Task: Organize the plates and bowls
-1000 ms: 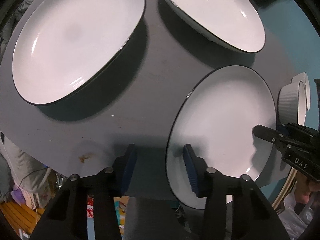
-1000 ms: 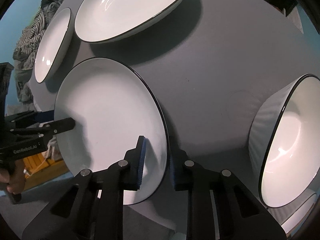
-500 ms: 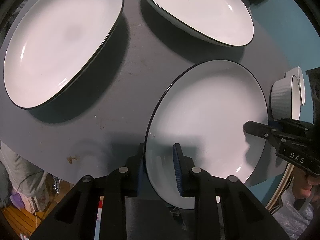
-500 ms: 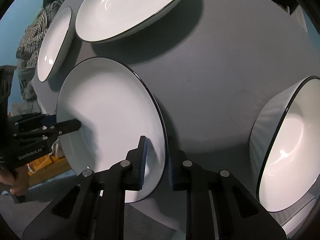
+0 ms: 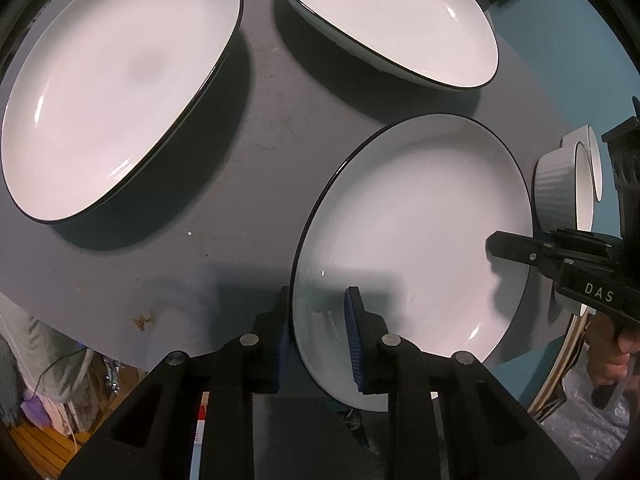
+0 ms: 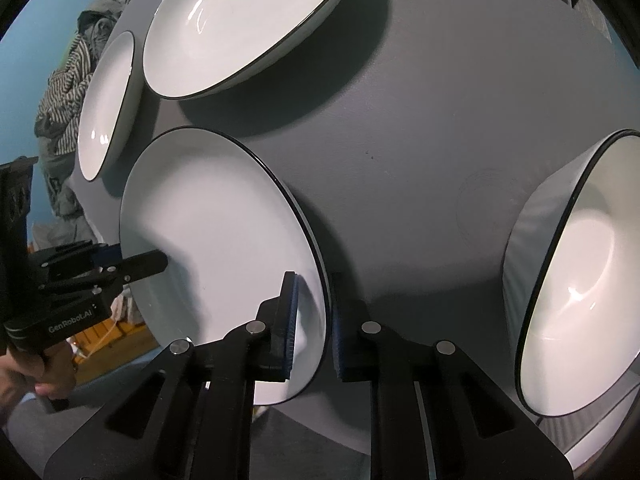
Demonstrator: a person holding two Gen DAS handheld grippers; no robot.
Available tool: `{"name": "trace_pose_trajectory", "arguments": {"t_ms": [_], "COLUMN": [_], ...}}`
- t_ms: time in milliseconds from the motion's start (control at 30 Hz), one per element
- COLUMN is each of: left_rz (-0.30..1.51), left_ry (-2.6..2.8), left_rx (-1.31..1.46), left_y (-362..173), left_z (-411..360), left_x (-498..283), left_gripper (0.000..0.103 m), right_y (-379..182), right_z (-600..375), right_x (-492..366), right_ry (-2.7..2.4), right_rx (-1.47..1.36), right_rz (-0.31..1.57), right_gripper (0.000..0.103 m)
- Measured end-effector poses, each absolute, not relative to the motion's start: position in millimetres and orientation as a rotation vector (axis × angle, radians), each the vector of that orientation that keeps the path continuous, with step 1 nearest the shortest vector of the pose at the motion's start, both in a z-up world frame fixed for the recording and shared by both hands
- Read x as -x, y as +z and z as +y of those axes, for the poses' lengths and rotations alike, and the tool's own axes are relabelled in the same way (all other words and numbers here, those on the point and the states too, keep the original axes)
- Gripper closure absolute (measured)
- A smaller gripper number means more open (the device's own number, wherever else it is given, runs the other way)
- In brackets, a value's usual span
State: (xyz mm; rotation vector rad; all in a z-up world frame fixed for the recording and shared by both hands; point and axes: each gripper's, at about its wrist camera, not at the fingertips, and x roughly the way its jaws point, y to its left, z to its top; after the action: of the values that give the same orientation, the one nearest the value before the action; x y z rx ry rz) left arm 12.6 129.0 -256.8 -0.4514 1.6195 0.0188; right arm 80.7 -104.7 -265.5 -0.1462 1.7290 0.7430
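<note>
On the grey round table (image 5: 240,184), a black-rimmed white plate (image 5: 420,220) sits at the near edge. The left gripper (image 5: 318,336) and right gripper (image 6: 314,320) have just been closing on opposite rims and now pinch them. Lifting should be level and simultaneous, clear of the deep bowl (image 6: 576,280) nearby.

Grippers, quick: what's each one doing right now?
Left gripper: jaws just closed onto the near rim of the white black-rimmed plate.
Right gripper: jaws just closed onto the same plate's opposite rim.
</note>
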Motion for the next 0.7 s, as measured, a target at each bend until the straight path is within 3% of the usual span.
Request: {"name": "trace_pose_trajectory", "arguments": {"t_ms": [700], "left_rz": [1.589], "left_ry": [0.012], "left_rx": [0.481], "left_y": [-242.9], "left_z": [112.9], "left_x": [-3.8], "left_gripper": [0.083], "right_y": [-242.8], "right_z": [-111.7], "right_x": [-89.0], "right_ry": [0.740], "right_rx": [0.113], "right_rz": [1.709], "right_gripper": [0.089]}}
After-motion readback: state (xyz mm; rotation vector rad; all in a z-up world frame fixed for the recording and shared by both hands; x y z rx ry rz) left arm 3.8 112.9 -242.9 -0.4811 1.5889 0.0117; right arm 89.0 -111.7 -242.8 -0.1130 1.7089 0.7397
